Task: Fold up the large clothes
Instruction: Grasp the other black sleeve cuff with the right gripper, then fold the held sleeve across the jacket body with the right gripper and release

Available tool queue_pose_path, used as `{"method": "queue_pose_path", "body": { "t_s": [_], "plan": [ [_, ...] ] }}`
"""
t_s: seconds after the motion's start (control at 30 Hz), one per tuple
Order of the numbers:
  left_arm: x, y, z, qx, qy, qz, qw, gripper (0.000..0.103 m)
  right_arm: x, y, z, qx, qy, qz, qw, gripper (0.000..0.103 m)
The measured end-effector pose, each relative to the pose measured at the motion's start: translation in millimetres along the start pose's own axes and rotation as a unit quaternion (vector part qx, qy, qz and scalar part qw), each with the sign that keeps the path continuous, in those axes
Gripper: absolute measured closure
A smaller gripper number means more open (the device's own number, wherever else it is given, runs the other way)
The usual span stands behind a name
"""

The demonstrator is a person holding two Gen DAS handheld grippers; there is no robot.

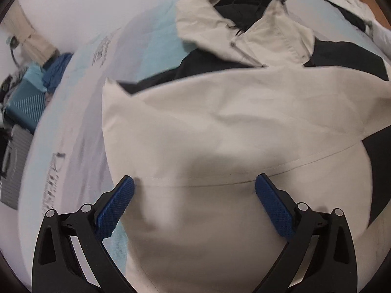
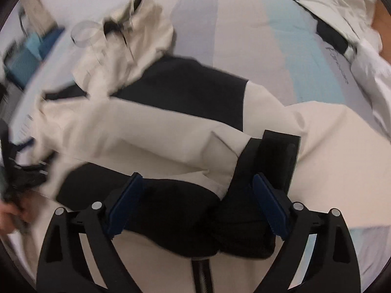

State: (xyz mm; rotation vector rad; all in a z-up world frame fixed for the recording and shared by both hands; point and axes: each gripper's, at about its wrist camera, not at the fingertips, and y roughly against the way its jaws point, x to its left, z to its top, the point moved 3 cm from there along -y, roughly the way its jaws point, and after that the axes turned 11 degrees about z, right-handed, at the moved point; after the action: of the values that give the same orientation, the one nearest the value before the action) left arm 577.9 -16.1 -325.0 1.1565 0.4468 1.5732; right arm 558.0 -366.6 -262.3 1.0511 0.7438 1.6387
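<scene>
Jacket (image 1: pixel 220 127), cream with black panels, lies spread on the bed (image 1: pixel 80 112) right under both your tools, and I judge the fold barely begun; nearest you on the right, the black cuff (image 2: pixel 193 214) of a sleeve sits between the right gripper (image 2: pixel 195 205) fingers (image 2: pixel 268 205), which stand wide and do not press on it, so nothing is grasped there; that sleeve (image 2: pixel 136 131) already runs across the body, which reads as a first sleeve fold laid in or about to be set. On the left, your left gripper (image 1: pixel 194 202) hangs over a flat cream panel with its fingers (image 1: pixel 117 207) released and spread, cloth beneath them but none pinched. Further out, the hood (image 1: pixel 232 19) sits rumpled and open at the top of the garment, not tucked; the body still needs folding over, and the hood smoothing in. Beyond that, a second pale garment (image 2: pixel 342 12) waits at the far edge of the bed, unfolded as far as you can see. As for containers, a clear round cup-like thing (image 2: pixel 84 34) lies beside the hood, seemingly empty; off the bed edge, a blue ribbed case (image 1: pixel 27 102) stands closed, its contents hidden, with blue cloth (image 1: pixel 56 70) heaped by it.
</scene>
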Motion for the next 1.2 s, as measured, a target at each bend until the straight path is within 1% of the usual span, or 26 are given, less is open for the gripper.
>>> {"method": "queue_pose_path", "body": {
  "t_s": [0.03,0.1,0.17,0.2,0.23,0.27,0.3,0.33,0.4,0.43,0.47,0.5,0.57,0.63,0.7,0.77,0.87,0.93,0.97,1.0,1.03,1.07,1.1,1.13,1.17,1.2],
  "plan": [
    [-3,11,6,-0.009,0.0,-0.008,0.9999,0.006,-6,17,-2,-0.018,-0.008,-0.003,1.0,0.014],
    [-13,28,15,-0.022,-0.001,-0.02,0.9995,0.006,-31,51,-7,-0.05,-0.031,-0.034,0.998,0.008],
    [-34,46,24,-0.03,-0.002,-0.044,0.9986,0.006,-71,83,-18,-0.074,-0.069,-0.072,0.992,0.007],
    [-45,55,28,-0.034,-0.004,-0.055,0.9979,0.006,-102,100,-29,-0.079,-0.094,-0.106,0.987,0.007],
    [-58,62,31,-0.038,-0.01,-0.062,0.9973,0.006,-134,113,-41,-0.077,-0.117,-0.141,0.98,0.007],
    [-73,67,35,-0.04,-0.018,-0.066,0.9969,0.006,-165,124,-53,-0.074,-0.145,-0.164,0.973,0.007],
    [-86,71,38,-0.041,-0.024,-0.071,0.9964,0.006,-203,136,-68,-0.071,-0.186,-0.179,0.964,0.007],
    [-106,77,42,-0.041,-0.032,-0.08,0.9955,0.006,-231,146,-81,-0.074,-0.22,-0.189,0.954,0.007],
    [-132,86,49,-0.043,-0.04,-0.093,0.9939,0.006,-288,170,-107,-0.093,-0.28,-0.211,0.932,0.007],
    [-146,89,52,-0.045,-0.046,-0.097,0.9932,0.006,-309,178,-118,-0.1,-0.302,-0.214,0.924,0.007],
    [-160,93,55,-0.048,-0.055,-0.097,0.9925,0.006,-332,184,-129,-0.107,-0.324,-0.212,0.916,0.007],
    [-174,96,59,-0.051,-0.066,-0.096,0.9919,0.006,-345,185,-134,-0.109,-0.336,-0.209,0.912,0.007],
    [-193,103,62,-0.054,-0.079,-0.097,0.9907,0.006,-373,181,-145,-0.112,-0.361,-0.182,0.908,0.007],
    [-208,111,67,-0.061,-0.086,-0.094,0.99,0.006,-386,177,-147,-0.113,-0.361,-0.17,0.91,0.007],
    [-220,119,71,-0.065,-0.091,-0.089,0.9898,0.006,-396,170,-144,-0.108,-0.344,-0.172,0.917,0.007],
    [-227,124,75,-0.066,-0.087,-0.082,0.9905,0.006,-402,163,-139,-0.109,-0.339,-0.159,0.921,0.008],
    [-229,127,76,-0.067,-0.076,-0.073,0.9922,0.006,-416,154,-137,-0.112,-0.353,-0.134,0.919,0.012],
    [-227,127,76,-0.069,-0.068,-0.068,0.993,0.006,-416,153,-137,-0.113,-0.357,-0.134,0.918,0.018],
    [-224,128,76,-0.072,-0.06,-0.062,0.9936,0.006,-418,155,-139,-0.119,-0.365,-0.131,0.914,0.025],
    [-222,128,76,-0.074,-0.054,-0.058,0.9941,0.006,-419,158,-143,-0.126,-0.376,-0.127,0.909,0.034],
    [-216,129,76,-0.077,-0.041,-0.051,0.9949,0.006,-422,163,-147,-0.138,-0.39,-0.119,0.903,0.039],
    [-210,130,76,-0.08,-0.032,-0.046,0.9952,0.006,-425,167,-153,-0.151,-0.407,-0.104,0.895,0.048],
    [-202,131,76,-0.082,-0.019,-0.039,0.9957,0.006,-428,171,-157,-0.159,-0.418,-0.093,0.889,0.053],
    [-197,131,76,-0.084,-0.013,-0.034,0.9958,0.006,-430,174,-160,-0.166,-0.428,-0.079,0.885,0.055],
    [-189,130,75,-0.085,-0.006,-0.027,0.996,0.006,-431,177,-161,-0.17,-0.43,-0.065,0.885,0.059],
    [-183,129,74,-0.084,0.0,-0.023,0.9962,0.006,-429,178,-160,-0.171,-0.426,-0.061,0.886,0.06]
  ]
}}
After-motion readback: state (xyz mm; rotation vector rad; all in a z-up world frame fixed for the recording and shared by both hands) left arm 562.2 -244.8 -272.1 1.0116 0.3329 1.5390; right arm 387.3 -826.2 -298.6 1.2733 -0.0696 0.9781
